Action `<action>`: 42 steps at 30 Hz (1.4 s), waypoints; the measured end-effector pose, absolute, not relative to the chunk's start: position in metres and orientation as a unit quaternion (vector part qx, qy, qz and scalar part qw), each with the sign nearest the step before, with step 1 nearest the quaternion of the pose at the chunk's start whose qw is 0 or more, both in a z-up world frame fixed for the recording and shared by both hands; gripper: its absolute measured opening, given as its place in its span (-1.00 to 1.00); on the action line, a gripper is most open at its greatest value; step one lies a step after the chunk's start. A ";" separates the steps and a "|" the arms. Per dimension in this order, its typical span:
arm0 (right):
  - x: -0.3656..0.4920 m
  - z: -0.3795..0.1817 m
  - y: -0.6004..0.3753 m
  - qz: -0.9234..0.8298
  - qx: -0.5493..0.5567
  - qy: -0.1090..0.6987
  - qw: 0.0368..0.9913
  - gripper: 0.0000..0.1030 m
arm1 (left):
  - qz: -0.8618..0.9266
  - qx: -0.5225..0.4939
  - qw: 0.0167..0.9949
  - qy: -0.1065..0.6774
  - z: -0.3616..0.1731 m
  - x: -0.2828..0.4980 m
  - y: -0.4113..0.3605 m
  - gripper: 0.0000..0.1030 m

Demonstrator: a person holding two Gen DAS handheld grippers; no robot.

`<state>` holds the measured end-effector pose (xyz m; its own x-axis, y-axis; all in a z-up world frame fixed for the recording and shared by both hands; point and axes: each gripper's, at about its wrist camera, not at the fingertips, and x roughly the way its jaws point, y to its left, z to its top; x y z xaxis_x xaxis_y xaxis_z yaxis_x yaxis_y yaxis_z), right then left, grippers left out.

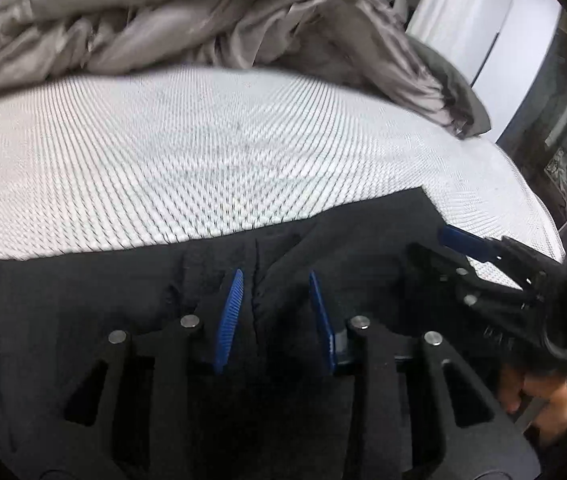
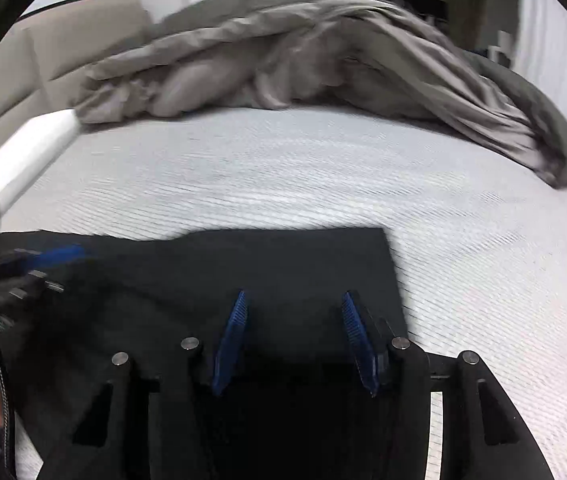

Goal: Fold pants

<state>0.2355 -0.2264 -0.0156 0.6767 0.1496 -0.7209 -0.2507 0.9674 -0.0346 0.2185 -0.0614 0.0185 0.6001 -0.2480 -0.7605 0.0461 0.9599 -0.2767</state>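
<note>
The black pants lie flat on the bed, near its front edge, a grey duvet bunched well behind them. They look soft, limp and light (likely to sag if lifted by one point), so edges or corners seem the best hold. The left tool hangs over a crease, blades apart. The right tool is open too, by the square corner.

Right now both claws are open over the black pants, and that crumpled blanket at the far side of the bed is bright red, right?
Not red. The blanket is grey-brown, as the right wrist view shows. The rest holds: the left claw and right claw are open over the black pants on the bed.
</note>
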 end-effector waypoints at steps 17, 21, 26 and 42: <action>0.223 -0.001 -0.260 0.077 -0.050 0.403 0.911 0.00 | -0.099 -0.072 0.908 0.402 0.048 0.169 -0.063 -0.19; 0.194 -0.017 -0.224 0.182 -0.032 0.436 0.881 0.01 | -0.127 -0.061 0.892 0.430 0.031 0.154 -0.072 0.00; 0.180 -0.046 -0.228 0.110 -0.154 0.437 0.879 0.15 | -0.074 -0.032 0.891 0.446 0.016 0.137 -0.058 -0.01; 0.137 -0.042 -0.256 0.174 -0.113 0.439 0.874 0.13 | -0.171 0.005 0.879 0.446 0.025 0.052 -0.062 -0.09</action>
